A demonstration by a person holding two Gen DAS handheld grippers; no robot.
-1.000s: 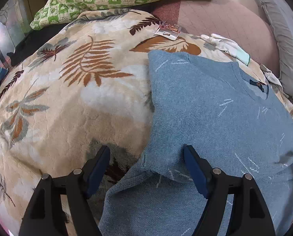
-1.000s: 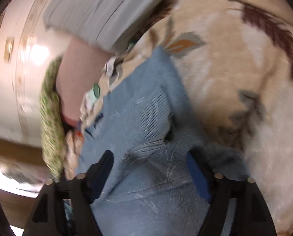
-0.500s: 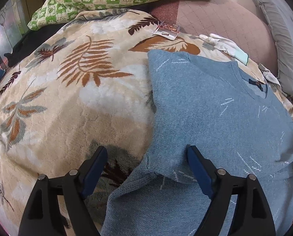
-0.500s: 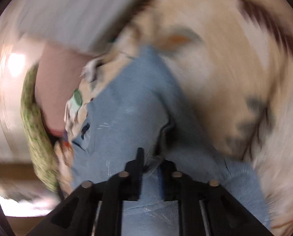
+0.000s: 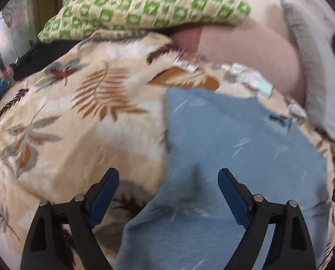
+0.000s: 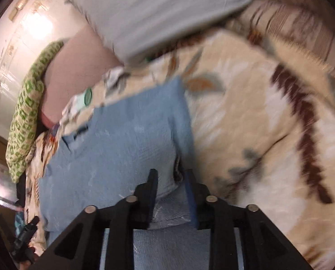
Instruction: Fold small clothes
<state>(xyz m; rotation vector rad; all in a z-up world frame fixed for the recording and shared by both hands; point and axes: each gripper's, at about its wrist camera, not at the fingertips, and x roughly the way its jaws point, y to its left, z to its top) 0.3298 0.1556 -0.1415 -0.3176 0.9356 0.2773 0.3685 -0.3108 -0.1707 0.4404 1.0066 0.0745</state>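
A: Left wrist view first. Where does the blue sweater (image 5: pixel 223 148) lie against the left gripper (image 5: pixel 168 181)?

B: It fills the lower right of the frame. Its left edge runs down between the two blue pads; the right finger (image 5: pixel 232 193) stands over the knit, the left one over the bedspread. The jaws have just been opening and now stand wide, pressing nothing.

A: And in the right wrist view?

B: The sweater (image 6: pixel 122 139) spreads from the centre to the lower left. The right gripper (image 6: pixel 170 180) sits at the bottom centre, jaws narrow. They have just been opening a little after a tight pinch, and a fold of the knit bunches up between them. Whether the pads are gripping it or only standing beside it I cannot tell; the frame is blurred.

A: What's underneath?

B: A cream leaf-print blanket (image 5: pixel 77 117) covering the bed. At the top of the left view lies a green-checked pillow (image 5: pixel 145 4), with a pink cushion (image 5: pixel 246 47) below it to the right and a grey pillow (image 5: pixel 313 72) at the right edge. A small pale glove (image 5: pixel 248 78) rests just above the sweater's neckline.
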